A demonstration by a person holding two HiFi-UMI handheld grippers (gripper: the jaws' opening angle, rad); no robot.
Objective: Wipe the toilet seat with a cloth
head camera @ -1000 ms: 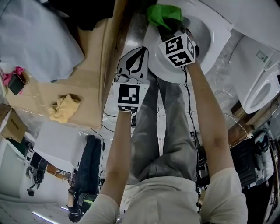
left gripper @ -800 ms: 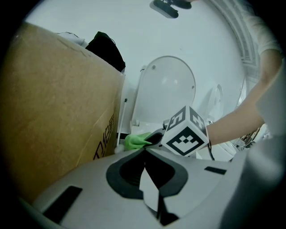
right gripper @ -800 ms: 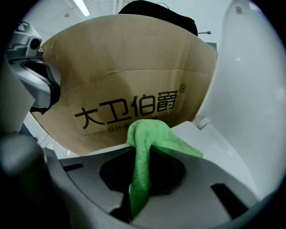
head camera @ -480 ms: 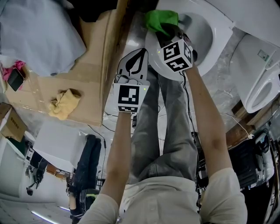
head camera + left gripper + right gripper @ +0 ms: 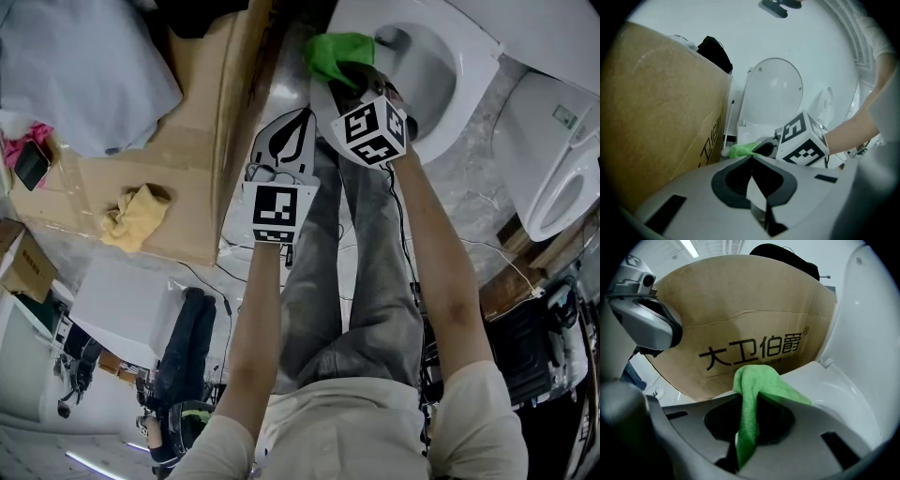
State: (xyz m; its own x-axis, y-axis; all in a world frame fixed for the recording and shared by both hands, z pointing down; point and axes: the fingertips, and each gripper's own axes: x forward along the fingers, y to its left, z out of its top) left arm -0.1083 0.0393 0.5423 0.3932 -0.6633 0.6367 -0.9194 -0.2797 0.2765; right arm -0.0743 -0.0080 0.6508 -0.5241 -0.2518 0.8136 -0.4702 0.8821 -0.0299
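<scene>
Slippage is my worry: my right tool [image 5: 745,446] pinches just a fold of the cloth [image 5: 757,385], which drag on the toilet seat [image 5: 834,380] may tug free; my left tool [image 5: 752,161], closed, holds nothing.

Cardboard box [image 5: 192,155] at left, yellow rag [image 5: 131,217] lying on it; second toilet [image 5: 548,141] at right edge.

**Gloss, nap and matt board**

The toilet seat [image 5: 473,75] is smooth, glossy white, either glazed or hard plastic. The cloth [image 5: 749,394] is green with a soft, fuzzy nap, like microfibre. The box [image 5: 740,319] is matt brown cardboard. Both shells, left gripper [image 5: 757,201] and right gripper [image 5: 743,448], look like matt grey plastic.
</scene>
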